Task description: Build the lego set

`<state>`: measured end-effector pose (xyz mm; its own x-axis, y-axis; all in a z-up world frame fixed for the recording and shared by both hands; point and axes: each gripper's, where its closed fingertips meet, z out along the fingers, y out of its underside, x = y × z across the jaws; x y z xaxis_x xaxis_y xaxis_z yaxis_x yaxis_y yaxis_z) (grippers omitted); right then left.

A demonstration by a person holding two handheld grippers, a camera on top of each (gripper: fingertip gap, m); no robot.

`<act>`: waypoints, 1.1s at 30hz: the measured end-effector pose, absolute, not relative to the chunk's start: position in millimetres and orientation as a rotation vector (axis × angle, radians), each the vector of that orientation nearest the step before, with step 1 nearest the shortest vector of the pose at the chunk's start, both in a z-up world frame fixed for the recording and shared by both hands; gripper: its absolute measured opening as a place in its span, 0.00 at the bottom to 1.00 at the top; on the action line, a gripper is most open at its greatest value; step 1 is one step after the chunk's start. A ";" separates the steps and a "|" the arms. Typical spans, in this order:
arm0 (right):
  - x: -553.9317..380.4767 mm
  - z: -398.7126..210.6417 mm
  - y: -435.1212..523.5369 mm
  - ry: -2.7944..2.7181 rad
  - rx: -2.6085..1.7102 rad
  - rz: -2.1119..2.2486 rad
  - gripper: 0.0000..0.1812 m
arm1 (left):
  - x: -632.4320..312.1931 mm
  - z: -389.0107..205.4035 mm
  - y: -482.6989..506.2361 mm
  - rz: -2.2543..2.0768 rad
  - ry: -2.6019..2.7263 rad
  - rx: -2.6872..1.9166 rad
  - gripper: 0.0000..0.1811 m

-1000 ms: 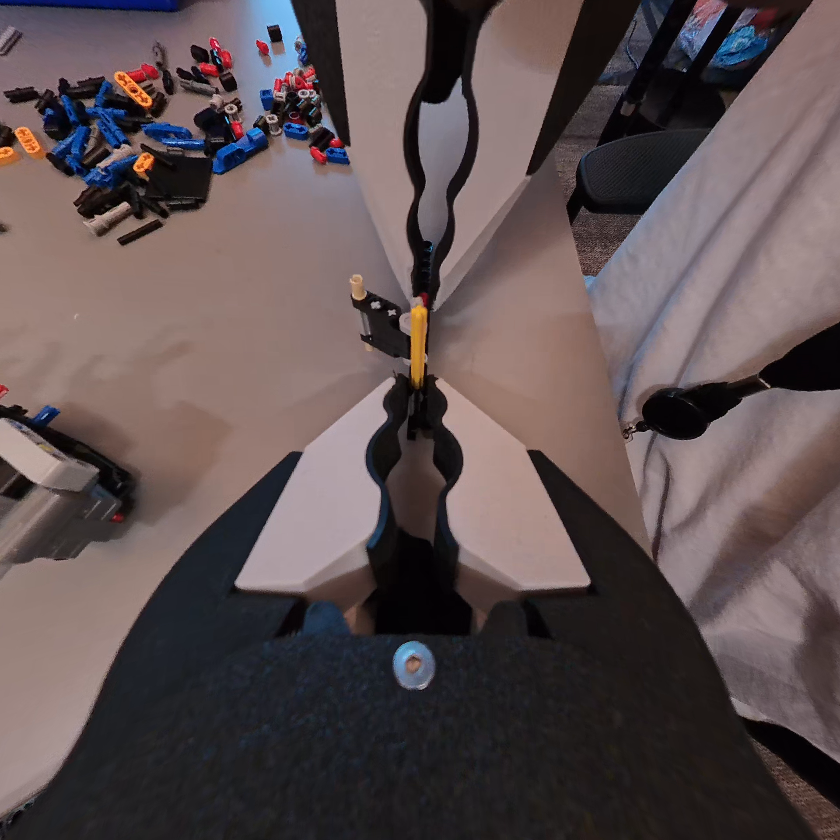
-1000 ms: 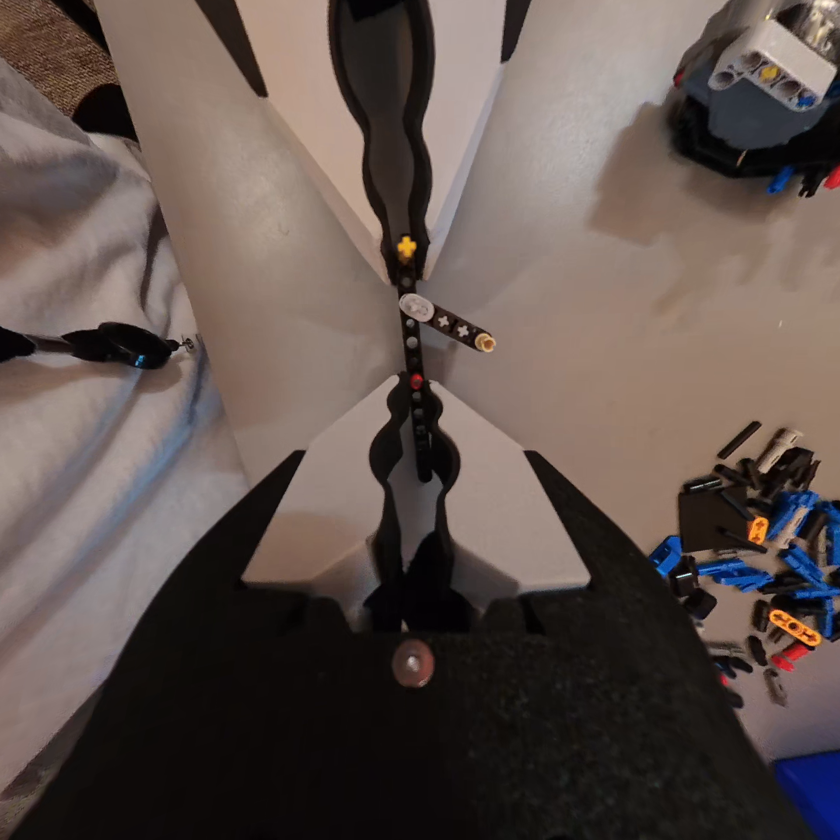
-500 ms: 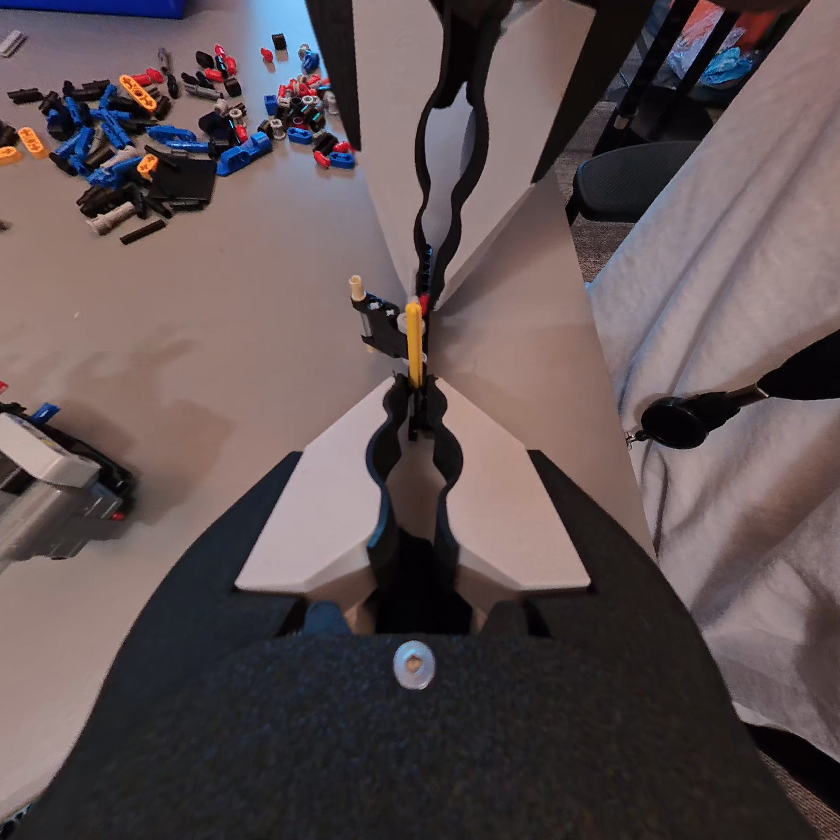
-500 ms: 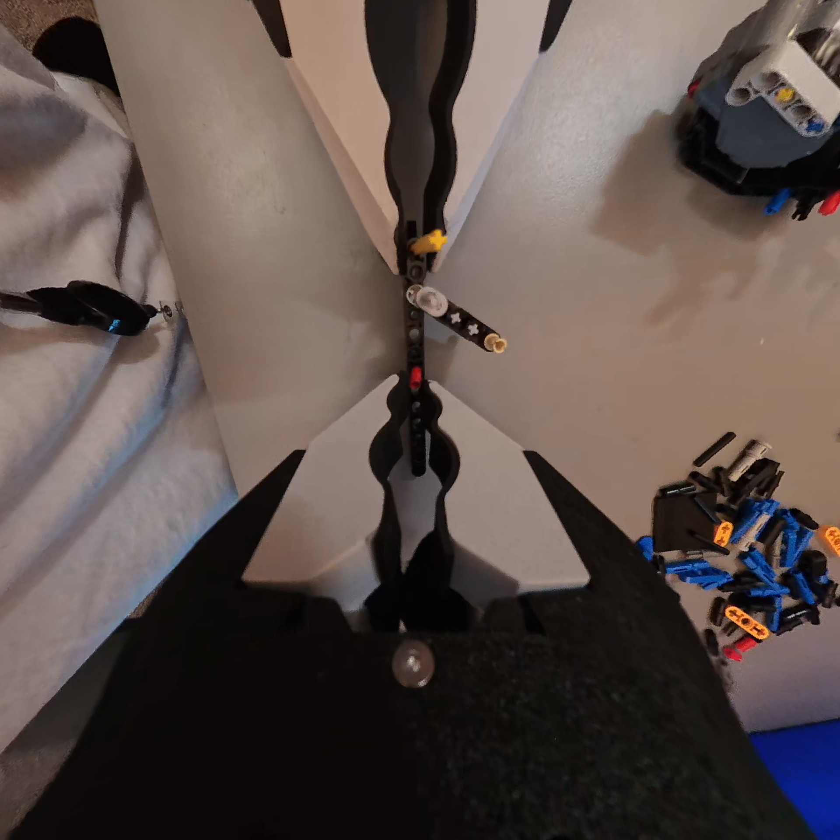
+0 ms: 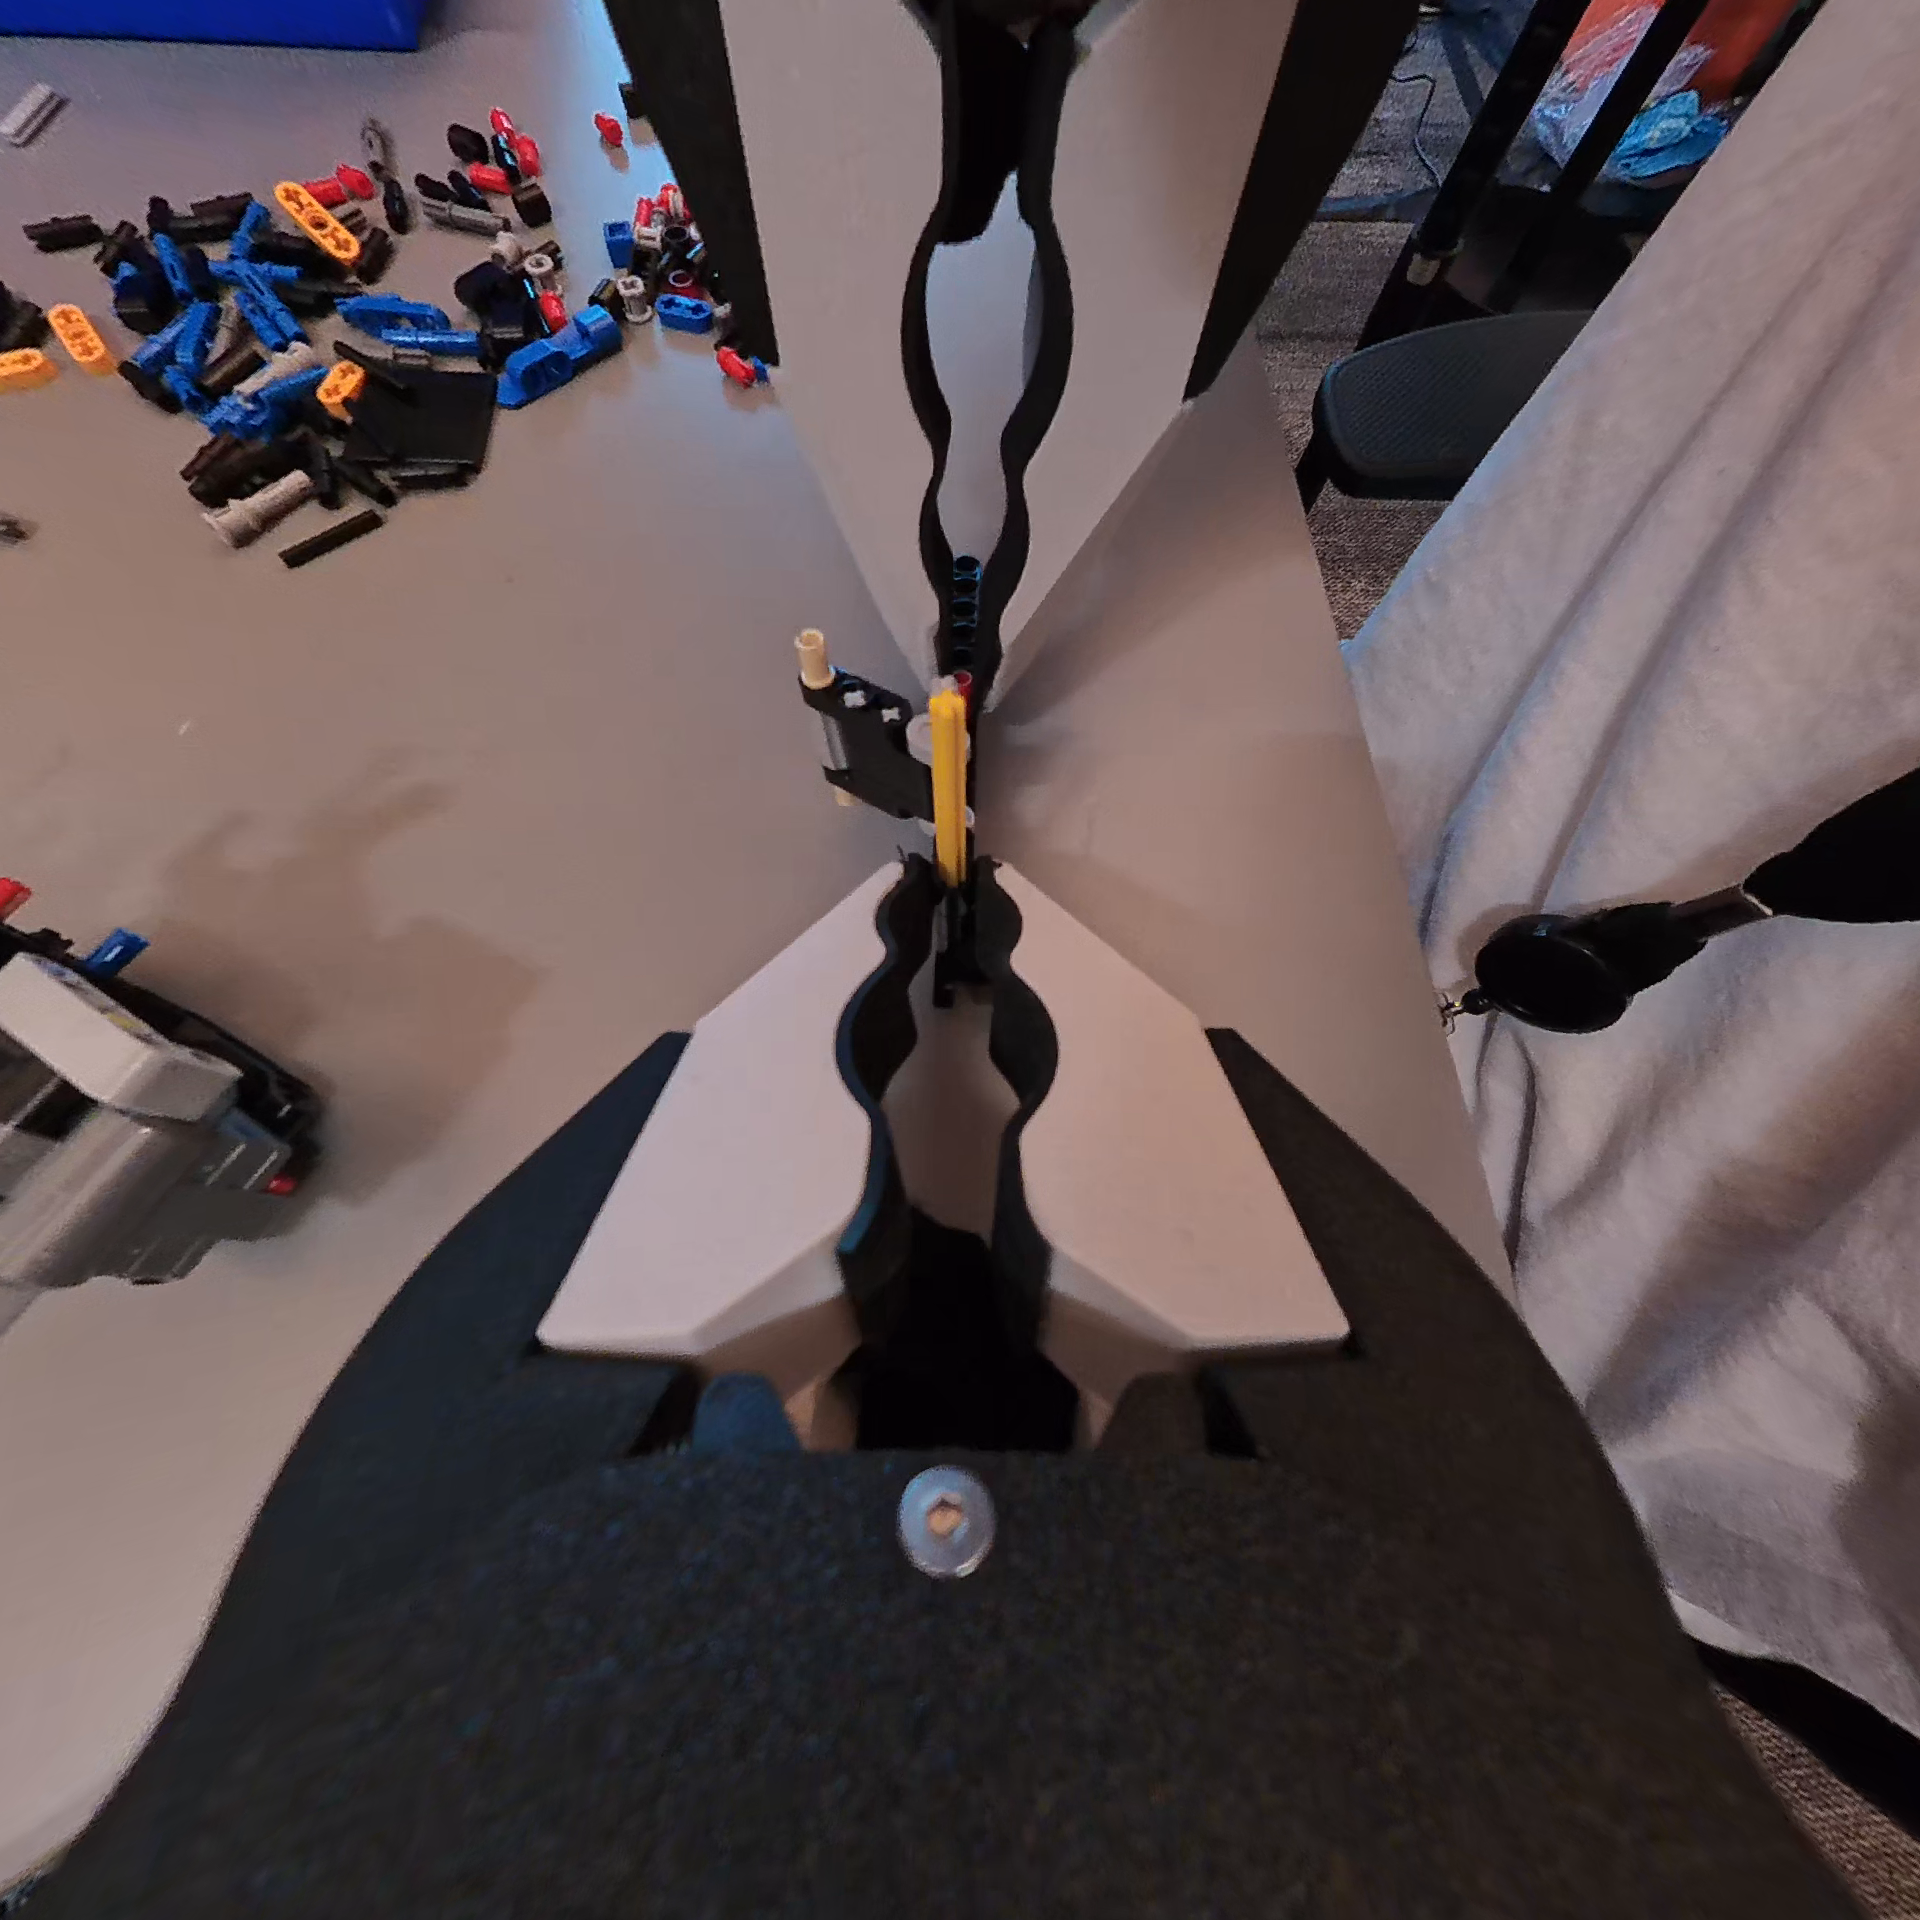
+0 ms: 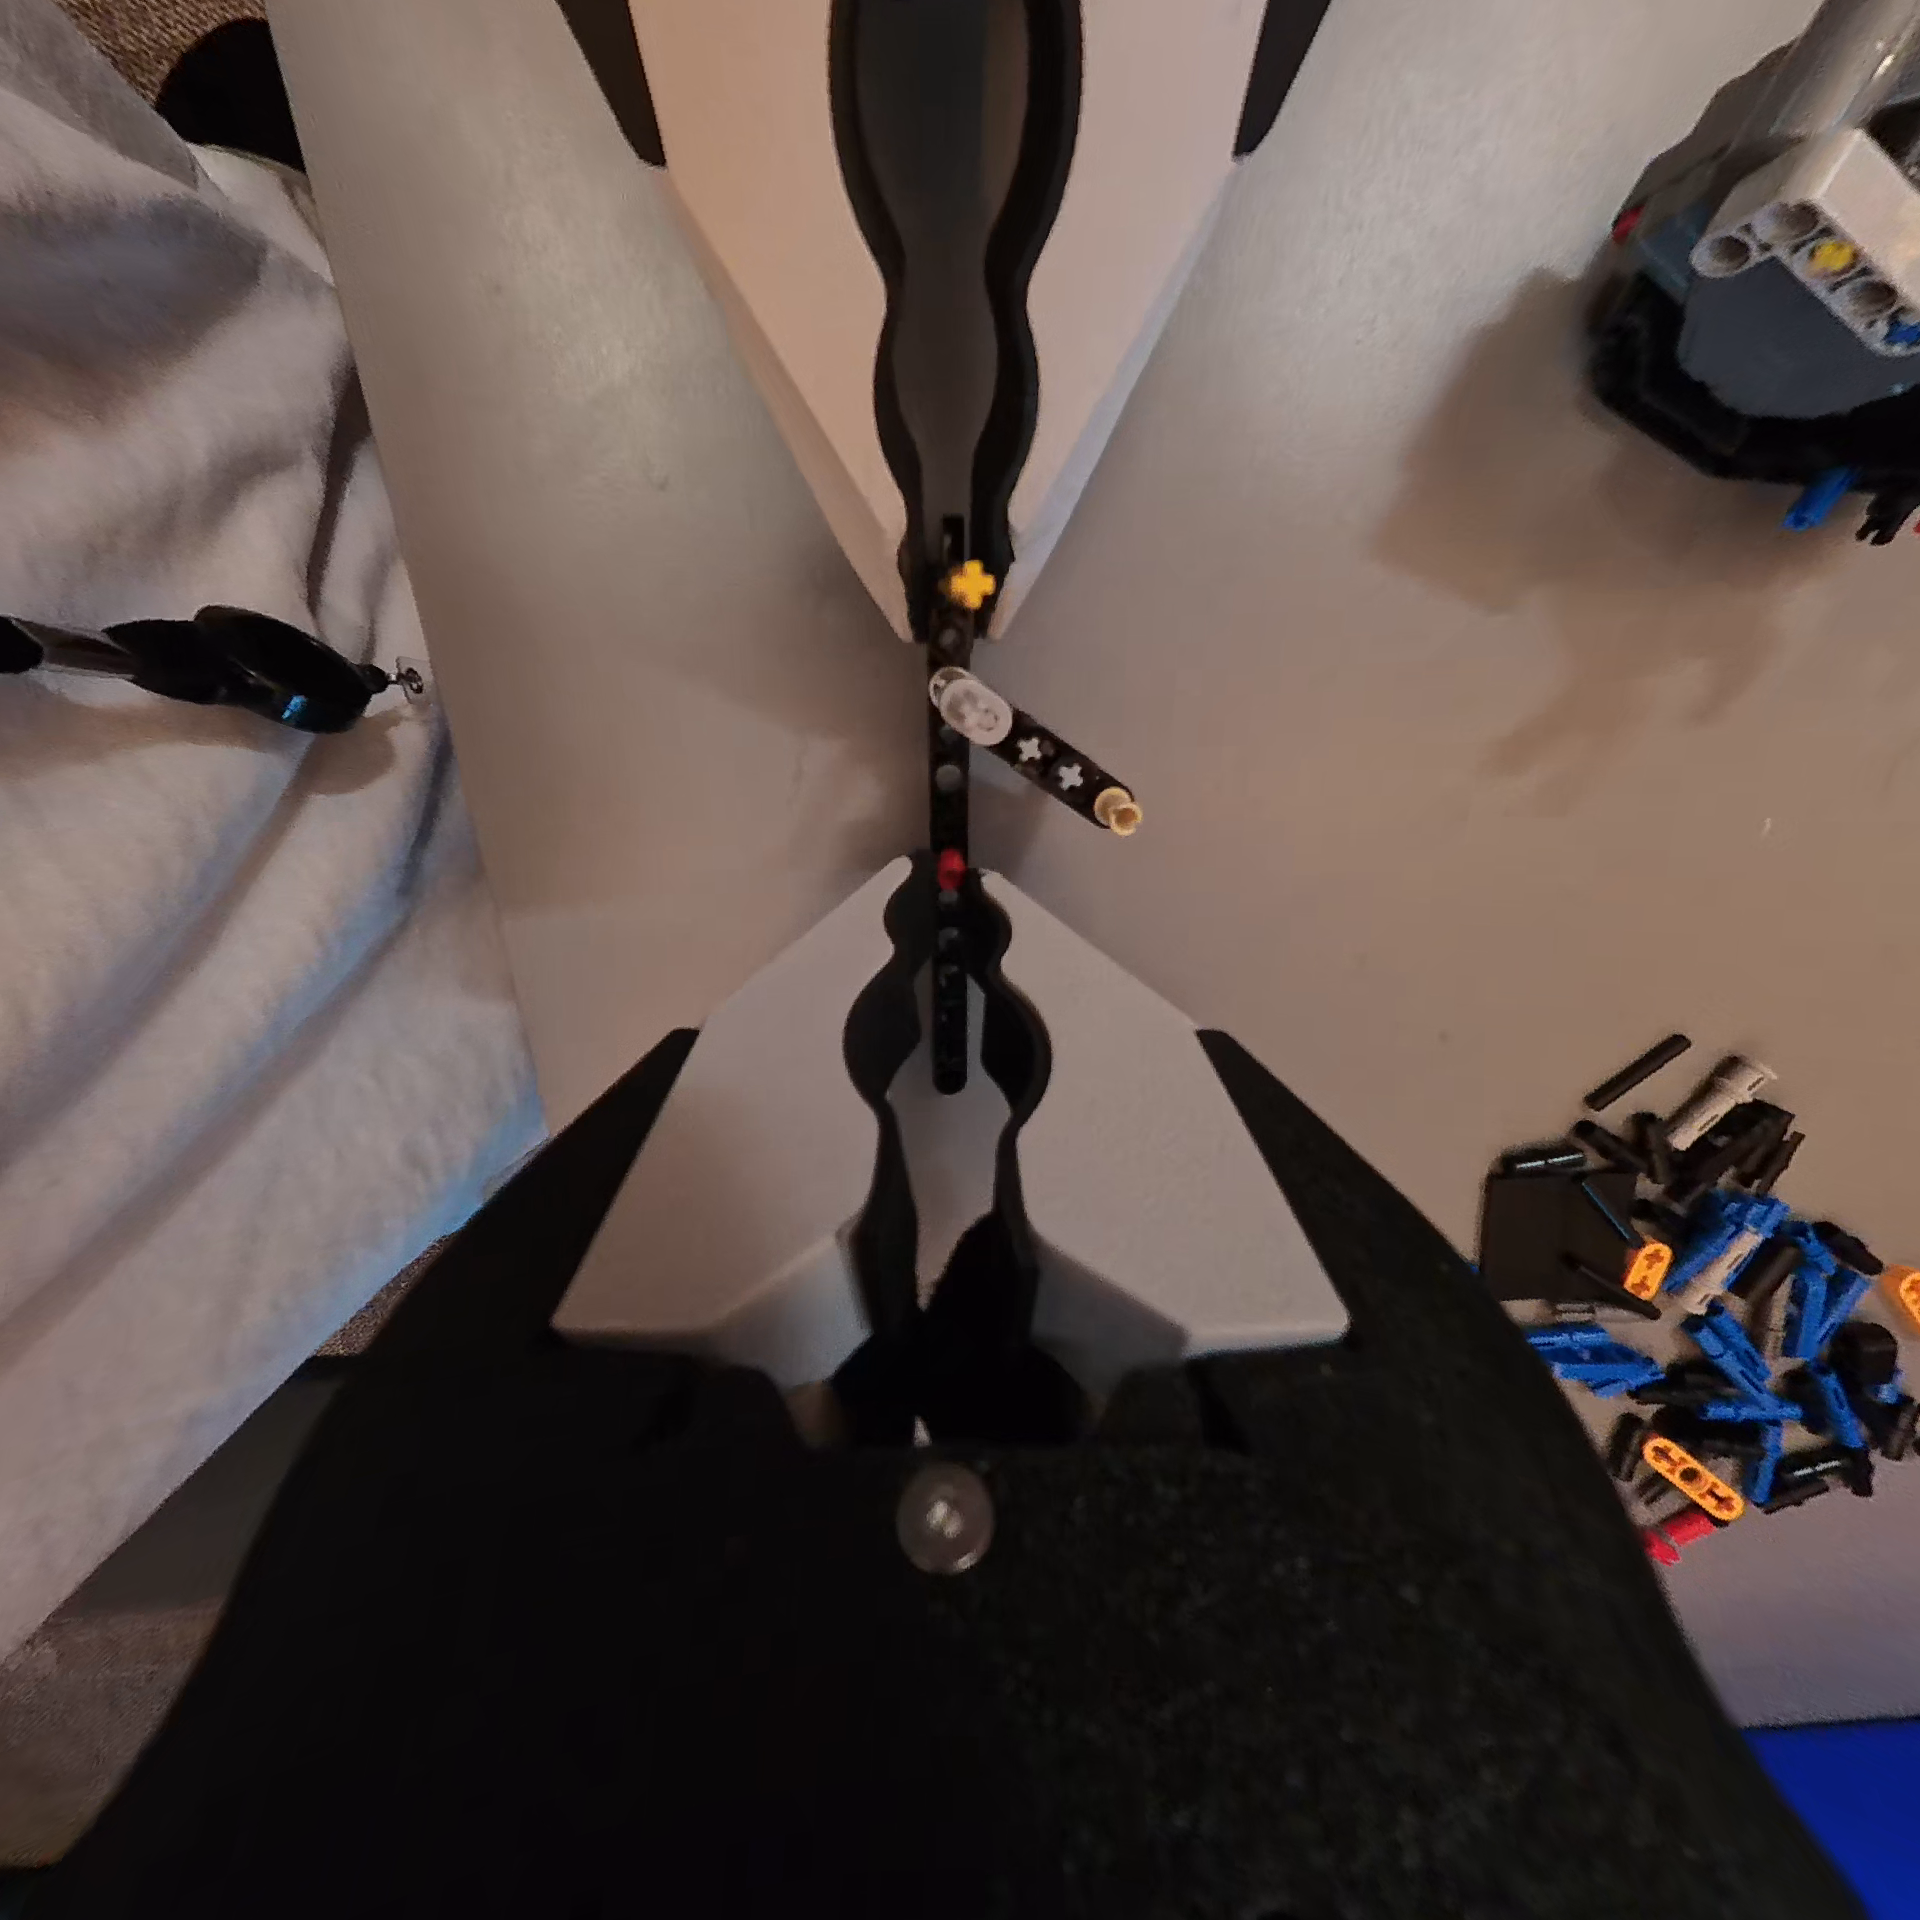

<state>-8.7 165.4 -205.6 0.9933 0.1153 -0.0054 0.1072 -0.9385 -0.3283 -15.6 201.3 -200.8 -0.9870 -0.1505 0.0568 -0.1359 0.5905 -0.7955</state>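
Above the grey tabletop [image 5: 520, 727], the long black holed beam [image 6: 951, 790] is clamped by the right gripper [image 6: 948, 883], while the yellow axle [image 5: 948, 790], pinched in the left gripper [image 5: 951, 883], has been realigned square, so seating seems near.

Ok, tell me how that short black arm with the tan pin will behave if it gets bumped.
The short black arm hangs off the long black beam by one grey bushing, so it would probably swivel rather than bend. It looks like stiff, light plastic. Its tan pin protrudes and might catch or pop out.
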 end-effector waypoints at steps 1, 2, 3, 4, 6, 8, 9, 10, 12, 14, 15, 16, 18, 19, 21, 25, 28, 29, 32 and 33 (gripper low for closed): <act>-8.6 -205.6 165.5 -0.156 -2.801 0.043 0.02 | -15.5 -200.8 201.2 -1.392 2.789 -0.250 0.03; -8.4 -205.4 166.1 -0.157 -2.796 0.049 0.02 | -15.3 -200.9 201.3 -1.393 2.791 -0.252 0.03; -7.5 -205.4 166.2 -0.153 -2.793 0.051 0.02 | -14.9 -200.9 201.3 -1.394 2.791 -0.256 0.03; -6.3 -205.3 166.7 -0.153 -2.789 0.045 0.02 | -14.4 -200.9 201.4 -1.395 2.790 -0.259 0.03; -6.2 -205.4 166.8 -0.151 -2.787 0.049 0.02 | -14.4 -201.0 201.6 -1.398 2.791 -0.262 0.03; -6.3 -206.0 165.7 -0.153 -2.785 0.050 0.02 | -14.6 -201.0 201.4 -1.401 2.789 -0.263 0.03; -6.5 -206.0 165.6 -0.146 -2.782 0.057 0.02 | -14.6 -201.0 201.4 -1.400 2.790 -0.260 0.03; -6.6 -206.1 165.6 -0.144 -2.782 0.067 0.02 | -14.6 -201.1 201.3 -1.398 2.791 -0.259 0.03; -6.3 -206.0 166.0 -0.146 -2.789 0.084 0.02 | -14.4 -201.1 201.3 -1.398 2.796 -0.257 0.03; -6.3 -205.6 166.8 -0.165 -2.812 0.101 0.02 | -14.3 -201.1 201.3 -1.399 2.800 -0.256 0.03; -6.4 -205.4 167.2 -0.173 -2.826 0.112 0.02 | -14.3 -201.1 201.2 -1.399 2.801 -0.254 0.03; -6.7 -205.0 168.2 -0.184 -2.836 0.119 0.02 | -14.5 -201.1 201.2 -1.399 2.801 -0.251 0.03; -12.0 -208.3 169.8 -0.228 -2.856 0.160 0.02 | -16.5 -201.1 199.6 -1.402 2.804 -0.241 0.03; -12.7 -207.9 170.6 -0.232 -2.862 0.172 0.02 | -17.0 -201.2 199.6 -1.392 2.799 -0.228 0.03; -3.6 -205.8 167.7 -0.226 -2.857 0.108 0.02 | -11.1 -201.4 201.1 -1.370 2.771 -0.247 0.03; -0.9 -203.8 165.6 -0.178 -2.786 0.118 0.02 | -10.6 -201.2 202.9 -1.390 2.780 -0.266 0.03; 0.8 -199.4 166.8 -0.074 -2.624 0.176 0.02 | -10.3 -201.2 204.6 -1.398 2.795 -0.279 0.03; 1.8 -197.3 166.7 -0.029 -2.551 0.194 0.02 | -9.9 -201.2 205.3 -1.397 2.795 -0.282 0.03; 16.7 -199.3 154.5 0.175 -2.403 0.159 0.02 | -10.0 -201.0 206.1 -1.417 2.803 -0.307 0.03; 26.9 -201.0 149.4 0.230 -2.369 0.071 0.02 | -8.8 -200.9 206.7 -1.423 2.800 -0.319 0.03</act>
